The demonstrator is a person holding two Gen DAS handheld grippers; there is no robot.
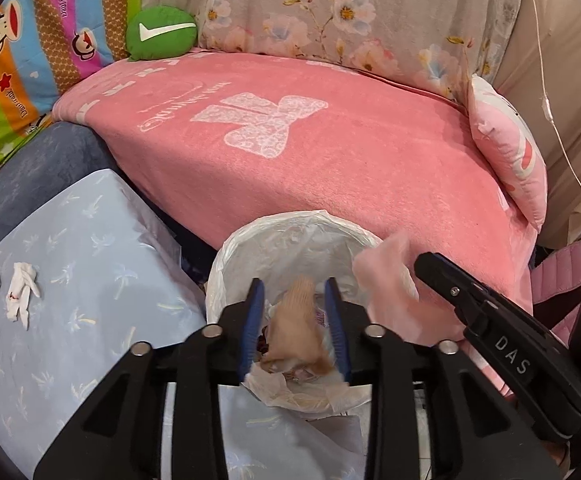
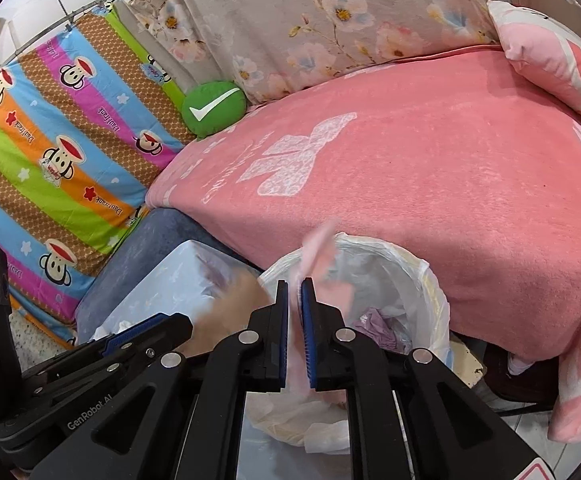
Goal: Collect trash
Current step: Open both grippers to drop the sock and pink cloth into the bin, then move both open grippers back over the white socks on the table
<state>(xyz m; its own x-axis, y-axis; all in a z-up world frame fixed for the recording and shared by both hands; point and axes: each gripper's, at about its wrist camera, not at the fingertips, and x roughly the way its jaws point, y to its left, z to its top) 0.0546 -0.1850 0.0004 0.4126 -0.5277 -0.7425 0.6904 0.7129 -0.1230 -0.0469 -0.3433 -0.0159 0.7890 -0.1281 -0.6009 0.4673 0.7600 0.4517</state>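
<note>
A bin [image 1: 274,224] lined with a white bag stands against the pink sofa seat. My left gripper [image 1: 294,300] hangs over its mouth with the jaws apart. A blurred tan scrap of paper [image 1: 298,328] lies loose between them, with gaps to both pads. In the right wrist view, my right gripper [image 2: 295,300] is over the bin [image 2: 390,248] with a narrow gap between its pads. A blurred pink tissue [image 2: 322,264] runs through that gap. Purple trash [image 2: 374,320] lies in the bag. Two crumpled white tissues [image 1: 21,294] rest on the light-blue table cover [image 1: 90,240].
The pink blanket [image 1: 290,140] covers the seat behind the bin. A green check-mark cushion [image 1: 161,33] and a pink pillow [image 1: 510,152] lie at its ends. A striped cartoon sheet [image 2: 50,160] hangs on the left. The other gripper [image 1: 426,260] crosses close on the right.
</note>
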